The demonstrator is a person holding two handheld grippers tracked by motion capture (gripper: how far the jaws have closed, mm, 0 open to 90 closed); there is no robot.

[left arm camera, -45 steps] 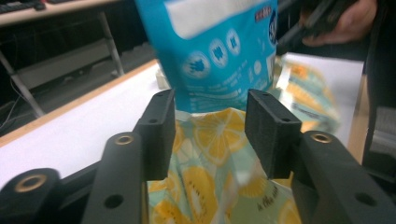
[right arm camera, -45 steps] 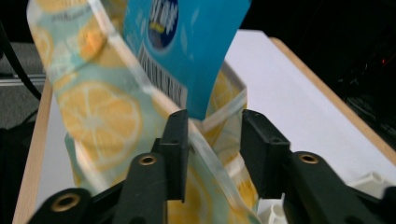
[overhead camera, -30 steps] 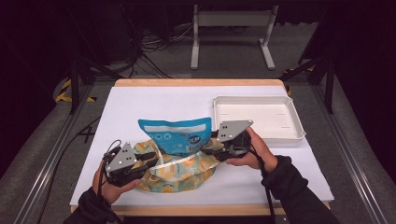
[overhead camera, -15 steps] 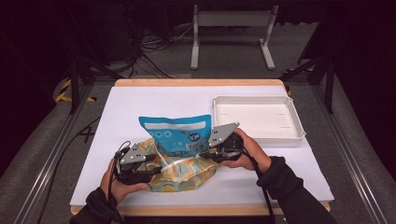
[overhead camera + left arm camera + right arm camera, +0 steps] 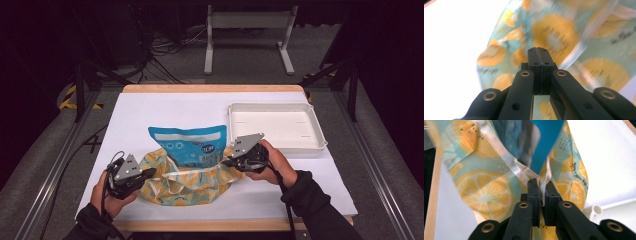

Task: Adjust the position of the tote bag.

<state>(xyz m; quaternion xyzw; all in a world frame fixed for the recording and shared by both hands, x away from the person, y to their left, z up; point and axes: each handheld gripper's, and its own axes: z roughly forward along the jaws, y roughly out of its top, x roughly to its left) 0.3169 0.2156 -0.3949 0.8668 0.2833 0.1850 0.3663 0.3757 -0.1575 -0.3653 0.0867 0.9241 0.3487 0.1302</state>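
One white tray [image 5: 276,126] sits at 2 o'clock on the surface [image 5: 165,107], apart from the lemon-print bag [image 5: 187,180] near 6 with the blue pouch [image 5: 190,145] standing in it. Left gripper [image 5: 145,173] at 8, jaws clenched, grasp unclear; right gripper [image 5: 226,161] pinches the bag's rim.

A white-topped table [image 5: 200,107] with a wooden edge fills the middle of the frame. Around it lies grey carpeted floor [image 5: 40,165]. At top centre stands a pale metal stand [image 5: 248,35]; black cables [image 5: 170,55] tangle at upper left. The room behind is dark.
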